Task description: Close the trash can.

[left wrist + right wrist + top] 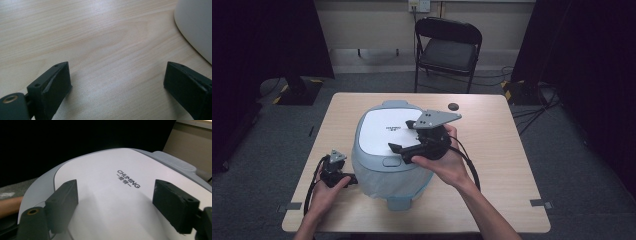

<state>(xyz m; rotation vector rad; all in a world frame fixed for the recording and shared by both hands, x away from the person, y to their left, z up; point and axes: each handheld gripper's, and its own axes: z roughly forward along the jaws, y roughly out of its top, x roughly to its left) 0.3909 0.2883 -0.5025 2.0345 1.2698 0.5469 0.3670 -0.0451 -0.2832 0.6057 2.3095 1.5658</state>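
So the big thing here is a rice cooker (pixel 384 150), white lid with a pale blue-grey body, sitting pretty much in the middle of the light wood table (pixel 492 150), a bit toward the near-left. Lid is closed, and in the right gripper view you can read "CHUMING" printed on the white lid (pixel 120 195), with a grey hinge or handle piece (pixel 175 162) at the far edge of it. There's a latch button (pixel 392 161) on the near side of the lid and a little blue tab (pixel 398 202) sticking out at the base toward the person. The right gripper (pixel 399 150) hangs just over the lid's right part, jaws spread wide with nothing between them, pointing left across the top; I can't tell if the tips actually touch the lid. Its grey 3-cornered plate (pixel 437 119) sits on top and the cable (pixel 472 170) loops down past the right hand (pixel 447 162). The left gripper (pixel 354 178) is down low at the cooker's near-left side, right by the body, held in the left hand (pixel 329 192). In the left gripper view its 2 jaws are spread wide too, just bare table between them, with the cooker's white wall (pixel 197 27) curving in at the right. Farther out there's a small dark round thing (pixel 454 106) on the table's far side, and a black folding chair (pixel 447 47) past the far edge.
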